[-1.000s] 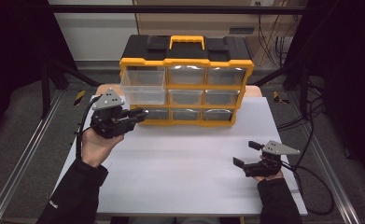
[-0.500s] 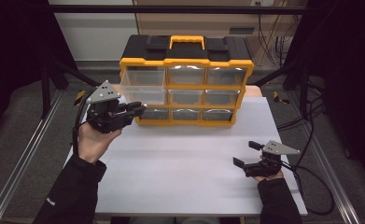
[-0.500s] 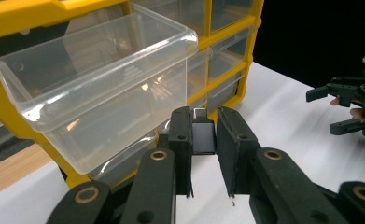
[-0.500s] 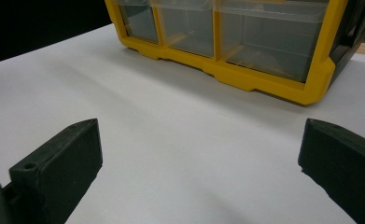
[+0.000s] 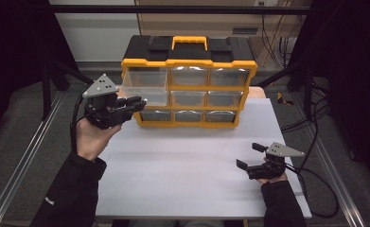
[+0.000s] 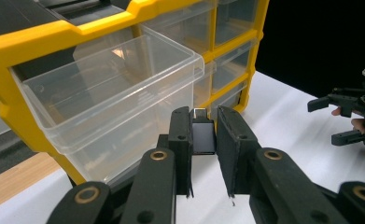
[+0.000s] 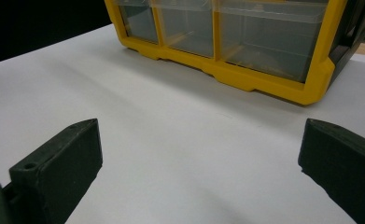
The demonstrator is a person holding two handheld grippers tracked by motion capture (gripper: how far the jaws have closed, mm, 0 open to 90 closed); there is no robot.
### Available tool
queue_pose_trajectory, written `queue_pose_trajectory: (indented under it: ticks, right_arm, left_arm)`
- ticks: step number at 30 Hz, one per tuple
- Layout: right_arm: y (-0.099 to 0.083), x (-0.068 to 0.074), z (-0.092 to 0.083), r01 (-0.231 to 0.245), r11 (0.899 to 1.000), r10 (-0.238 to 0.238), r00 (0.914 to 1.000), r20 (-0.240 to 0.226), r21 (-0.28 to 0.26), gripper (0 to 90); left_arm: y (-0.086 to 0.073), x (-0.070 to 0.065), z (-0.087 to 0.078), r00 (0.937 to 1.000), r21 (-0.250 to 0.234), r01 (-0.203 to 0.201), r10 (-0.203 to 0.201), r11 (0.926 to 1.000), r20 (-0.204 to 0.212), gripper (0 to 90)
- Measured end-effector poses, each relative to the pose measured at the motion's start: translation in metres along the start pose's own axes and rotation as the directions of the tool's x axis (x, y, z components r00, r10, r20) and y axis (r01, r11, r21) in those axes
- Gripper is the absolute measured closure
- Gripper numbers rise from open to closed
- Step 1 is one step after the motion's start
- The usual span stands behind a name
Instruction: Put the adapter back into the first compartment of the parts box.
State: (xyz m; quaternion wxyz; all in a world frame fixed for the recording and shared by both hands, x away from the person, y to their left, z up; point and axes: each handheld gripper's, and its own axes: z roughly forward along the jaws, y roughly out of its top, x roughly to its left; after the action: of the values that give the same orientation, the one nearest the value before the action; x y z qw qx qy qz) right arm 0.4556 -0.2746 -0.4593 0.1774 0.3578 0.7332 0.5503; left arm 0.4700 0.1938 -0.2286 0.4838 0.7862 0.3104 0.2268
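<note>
The left tongs (image 5: 137, 104) sit at the left of the worktop (image 5: 182, 161), raised off it and pinching a small black USB stick (image 6: 203, 135) between their pads, its metal plug pointing away from the hand. Just ahead of them, the top-left clear drawer (image 5: 145, 86) stands pulled out of the yellow organiser (image 5: 189, 80), and in the left gripper view the stick hangs just in front of that drawer's near corner, below its rim and not yet over the opening. The step in hand looks like dropping the stick into this drawer. To do it well, the left hand should lift until the stick clears the rim, carry it over the middle of the opening rather than the corner, and keep the grip firm until then, since the stick is thin and held only by its sides. Letting go low over the drawer floor would keep it from bouncing out, and the tongs should avoid nudging the thin plastic wall, which could push the drawer back in. Farther right, the other drawers look closed. At the right, the right tongs (image 5: 248, 156) rest low over the bare worktop, spread wide with nothing between them, well clear of the work.
</note>
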Motion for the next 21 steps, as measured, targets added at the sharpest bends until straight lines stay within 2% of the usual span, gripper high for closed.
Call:
queue_pose_trajectory:
  ticks: [13, 21]
  right_arm:
    - [0.000, 0.000, 0.000, 0.001, 1.000, -0.001, 1.0000, -0.002, 0.000, 0.2]
    - [0.000, 0.000, 0.000, 0.000, 1.000, 0.000, 1.0000, -0.003, 0.000, 0.2]
  left_arm:
    - [0.014, 0.002, -0.003, 0.9999, -0.016, -0.005, 0.005, 0.9999, -0.012, 75.3]
    - [0.019, 0.010, -0.001, 0.9995, -0.014, 0.012, -0.013, 0.9998, -0.028, 75.3]
